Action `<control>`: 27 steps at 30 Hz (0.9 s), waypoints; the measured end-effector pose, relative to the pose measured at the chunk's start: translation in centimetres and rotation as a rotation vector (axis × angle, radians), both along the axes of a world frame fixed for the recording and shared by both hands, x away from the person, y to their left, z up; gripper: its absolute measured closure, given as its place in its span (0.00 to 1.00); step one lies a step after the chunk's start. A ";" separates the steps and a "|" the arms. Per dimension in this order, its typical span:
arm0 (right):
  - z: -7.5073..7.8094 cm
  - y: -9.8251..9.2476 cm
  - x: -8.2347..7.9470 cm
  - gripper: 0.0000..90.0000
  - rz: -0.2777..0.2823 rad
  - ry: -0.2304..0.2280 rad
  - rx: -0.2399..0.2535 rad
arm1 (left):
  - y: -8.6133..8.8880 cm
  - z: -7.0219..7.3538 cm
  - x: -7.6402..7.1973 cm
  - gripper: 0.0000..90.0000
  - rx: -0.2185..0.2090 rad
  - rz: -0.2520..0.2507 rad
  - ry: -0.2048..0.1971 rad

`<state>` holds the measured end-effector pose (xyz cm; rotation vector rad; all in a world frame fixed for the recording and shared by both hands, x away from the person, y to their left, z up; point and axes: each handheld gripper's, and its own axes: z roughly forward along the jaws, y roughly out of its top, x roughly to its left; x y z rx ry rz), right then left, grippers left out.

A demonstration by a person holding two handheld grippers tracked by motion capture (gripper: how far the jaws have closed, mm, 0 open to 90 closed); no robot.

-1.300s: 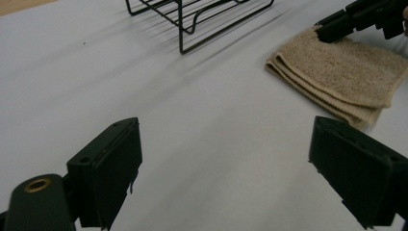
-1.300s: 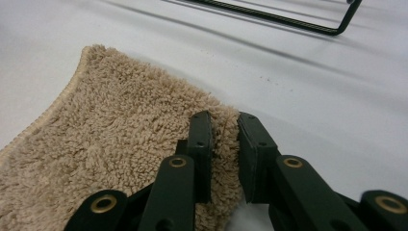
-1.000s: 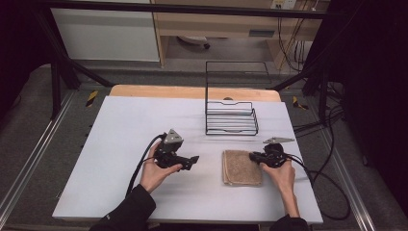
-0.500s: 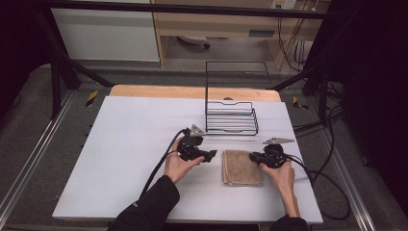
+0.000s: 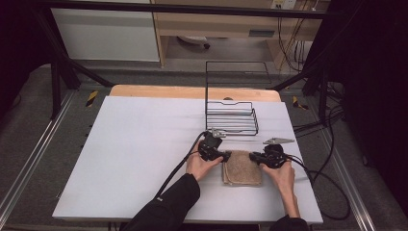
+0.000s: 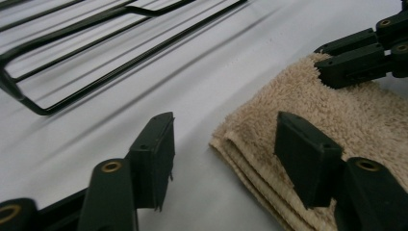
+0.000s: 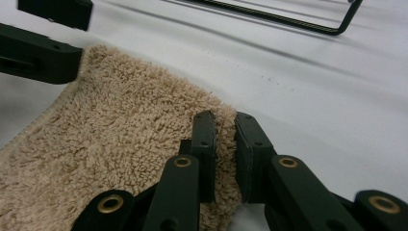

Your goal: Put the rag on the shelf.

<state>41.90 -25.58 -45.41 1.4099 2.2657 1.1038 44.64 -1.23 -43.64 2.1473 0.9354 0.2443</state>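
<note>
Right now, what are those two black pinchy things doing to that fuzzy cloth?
A person is working on a folded beige towel lying on a white table, in front of a black wire rack. The right gripper is pinching one corner of the towel. The left gripper has come over to the opposite corner; its jaws have just been closing around that edge but haven't gripped yet.

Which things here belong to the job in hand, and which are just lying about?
In the job:
- folded beige towel
- right gripper, fingers pinching the towel's corner
- left gripper, fingers just been closing, astride the towel's other corner, not yet pressing

Lying about:
- black wire rack, behind the towel, untouched
- white table
</note>
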 end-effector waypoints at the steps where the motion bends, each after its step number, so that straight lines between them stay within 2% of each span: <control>1: 0.0 0.0 0.0 0.89 0.000 0.000 0.000 | -0.2 -0.2 0.1 0.47 -0.001 0.003 0.013; 3: 0.0 0.0 0.0 0.89 0.000 0.001 0.001 | -0.3 -0.5 0.3 0.53 0.010 0.006 0.017; 8: 0.0 0.0 0.0 0.89 0.001 0.001 0.001 | -0.4 -0.8 0.6 0.62 -0.001 0.005 0.047; 12: 0.0 0.0 0.0 0.89 0.001 0.002 0.002 | -0.4 -1.0 0.8 0.66 -0.006 0.004 0.070; 19: 0.0 0.0 0.1 0.89 0.001 0.005 0.002 | -0.5 -1.1 0.8 0.74 -0.016 -0.005 0.078; 25: 0.1 0.0 0.1 0.89 0.003 0.009 0.002 | -0.6 -1.1 0.8 0.76 -0.013 -0.004 0.078; 27: 0.1 0.0 0.1 0.89 0.003 0.009 0.002 | -0.6 -1.1 0.8 0.83 -0.016 -0.010 0.088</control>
